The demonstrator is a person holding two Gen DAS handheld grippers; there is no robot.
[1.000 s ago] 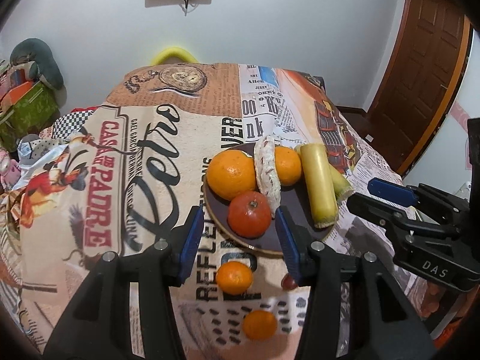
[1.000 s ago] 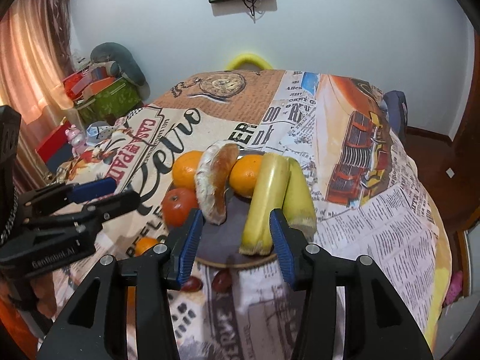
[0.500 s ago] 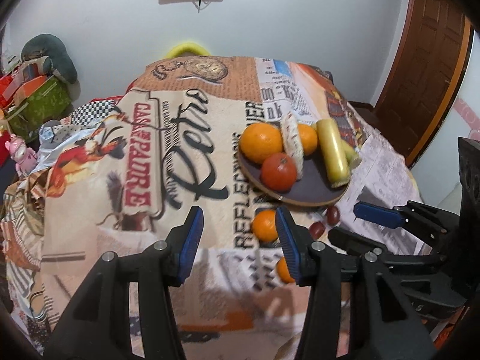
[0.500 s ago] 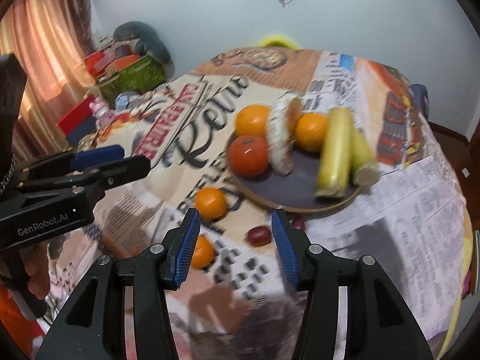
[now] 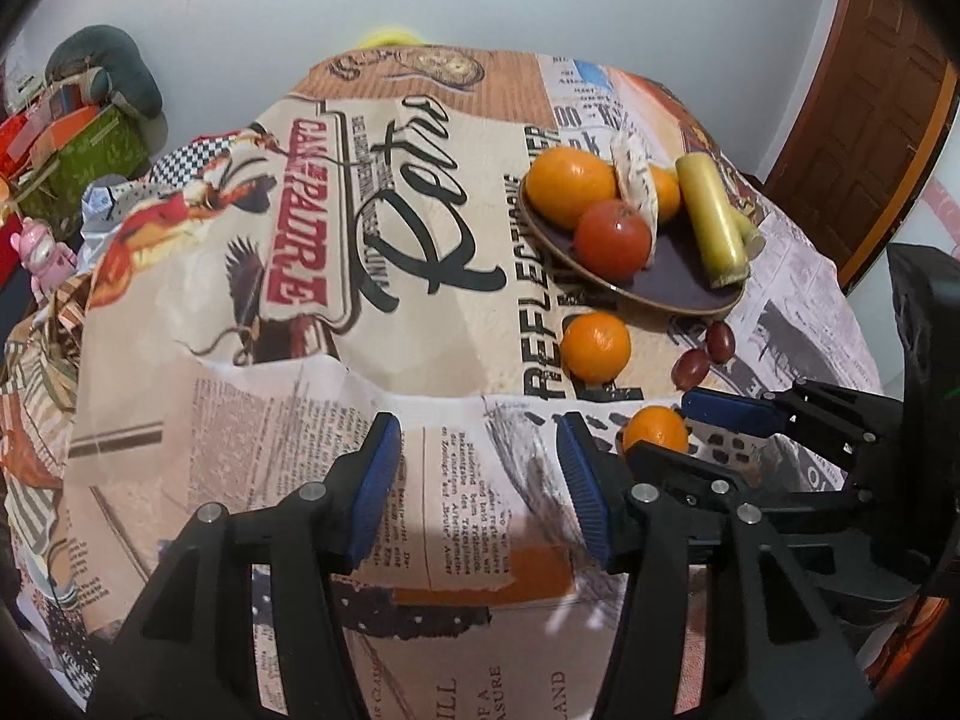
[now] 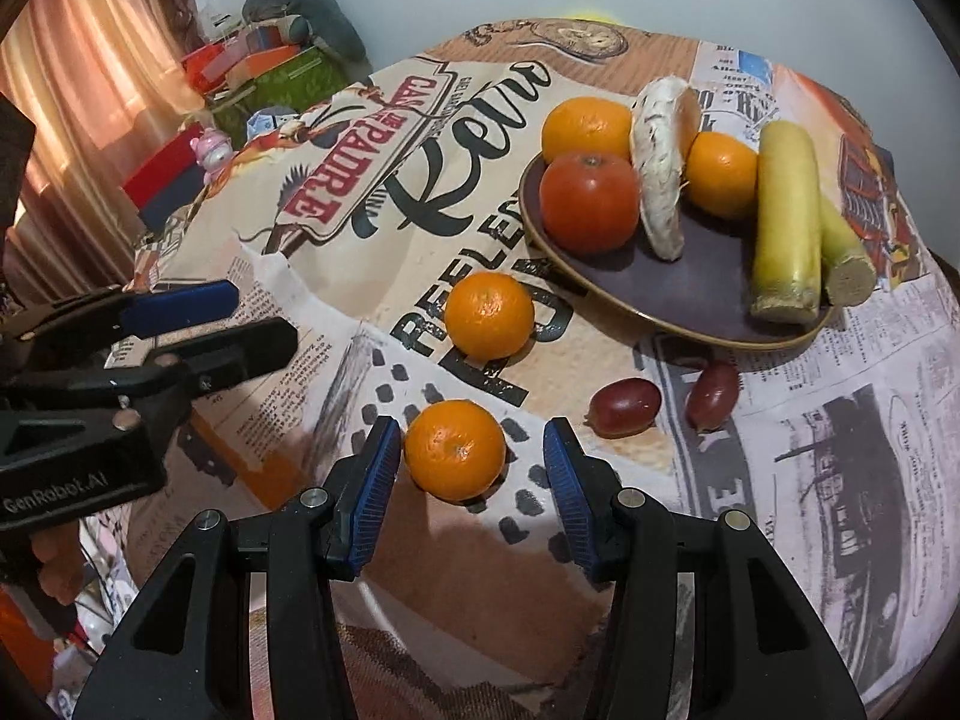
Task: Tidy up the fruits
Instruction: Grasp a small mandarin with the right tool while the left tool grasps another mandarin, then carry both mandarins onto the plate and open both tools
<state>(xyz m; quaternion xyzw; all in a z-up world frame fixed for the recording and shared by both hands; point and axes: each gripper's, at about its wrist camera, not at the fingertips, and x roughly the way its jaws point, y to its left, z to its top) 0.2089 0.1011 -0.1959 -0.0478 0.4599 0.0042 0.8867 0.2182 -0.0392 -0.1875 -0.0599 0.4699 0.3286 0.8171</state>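
A dark plate (image 6: 690, 312) holds two oranges, a red round fruit (image 6: 588, 201), a white-brown piece (image 6: 660, 162) and two yellow-green stalks (image 6: 786, 204). On the cloth in front of it lie a mandarin (image 6: 489, 315), a nearer mandarin (image 6: 455, 450) and two red grapes (image 6: 624, 399). My right gripper (image 6: 471, 468) is open with the nearer mandarin between its blue pads, which do not press on it. My left gripper (image 5: 477, 480) hangs over bare cloth to the left of the fruit. Its jaws are opening and nothing is between them. It also shows in the right wrist view as the left gripper (image 6: 264, 318).
A printed cloth (image 5: 336, 240) covers the round table and drapes over its near edge. Boxes, a pink toy (image 5: 45, 249) and a grey cushion stand beyond the table's left side. A brown door (image 5: 870, 108) is at the far right.
Both grippers drew back toward the table's near edge and sank. The plate now lies farther off. The nearer mandarin has come between the right gripper's pads.
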